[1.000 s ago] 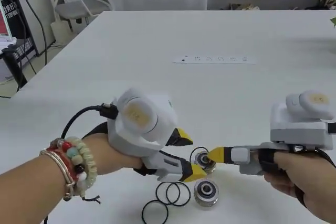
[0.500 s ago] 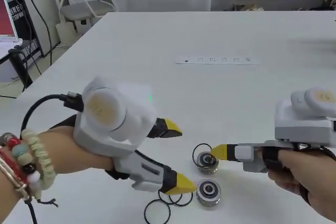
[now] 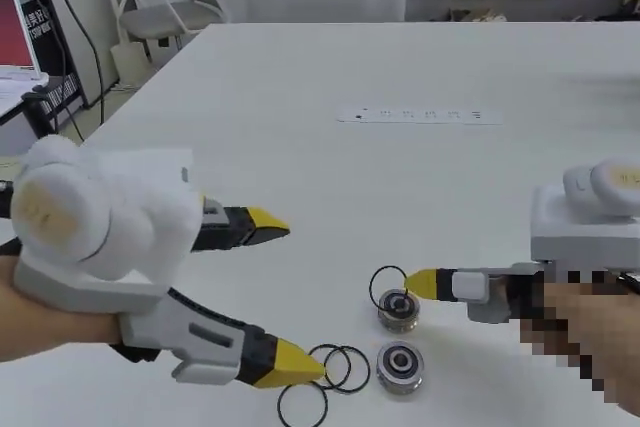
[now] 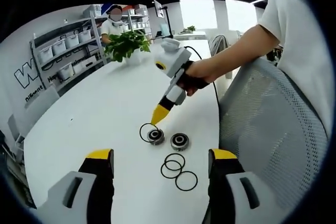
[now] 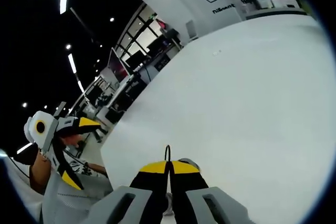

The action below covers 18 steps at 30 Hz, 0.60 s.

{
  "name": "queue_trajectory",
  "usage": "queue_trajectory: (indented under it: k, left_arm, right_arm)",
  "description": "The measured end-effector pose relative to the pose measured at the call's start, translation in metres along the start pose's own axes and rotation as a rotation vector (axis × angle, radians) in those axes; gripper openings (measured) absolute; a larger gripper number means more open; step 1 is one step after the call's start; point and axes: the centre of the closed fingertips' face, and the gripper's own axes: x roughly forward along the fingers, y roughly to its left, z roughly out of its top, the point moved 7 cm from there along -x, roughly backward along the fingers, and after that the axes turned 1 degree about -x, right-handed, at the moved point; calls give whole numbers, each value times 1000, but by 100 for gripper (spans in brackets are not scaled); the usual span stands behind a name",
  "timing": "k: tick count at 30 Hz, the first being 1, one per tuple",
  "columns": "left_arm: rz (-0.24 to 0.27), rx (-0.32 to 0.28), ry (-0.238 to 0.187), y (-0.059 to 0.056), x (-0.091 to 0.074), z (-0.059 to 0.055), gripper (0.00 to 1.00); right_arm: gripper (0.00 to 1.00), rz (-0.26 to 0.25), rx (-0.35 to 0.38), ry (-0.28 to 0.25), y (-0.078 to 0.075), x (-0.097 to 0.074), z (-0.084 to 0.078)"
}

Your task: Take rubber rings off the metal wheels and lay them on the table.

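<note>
Rubber ring [image 3: 371, 289] is pinched in our right tongs [image 3: 410, 283], which are closed on it right at the far metal wheel [image 3: 398, 311]. The ring loops out toward 10 o'clock from that wheel. The near wheel [image 3: 400, 365] sits just at 6 o'clock of the far one. Three loose rings [image 3: 335, 367] lie flat on the surface [image 3: 400, 177], at 9 o'clock of the near wheel. Our left tongs [image 3: 300, 302] are spread wide, holding nothing, with the lower tip right by those loose rings.
</note>
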Motion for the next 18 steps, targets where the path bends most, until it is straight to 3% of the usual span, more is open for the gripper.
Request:
queue_trajectory:
  k: [6, 18]
  left_arm:
    - [65, -58, -1, 2, -17, -15, 73]
    - [123, -133, 15, -3, -35, -40, 74]
  right_arm:
    - [0, 14, -21, -11, 7, -2, 4]
    - [0, 63, -87, -18, 28, -5, 10]
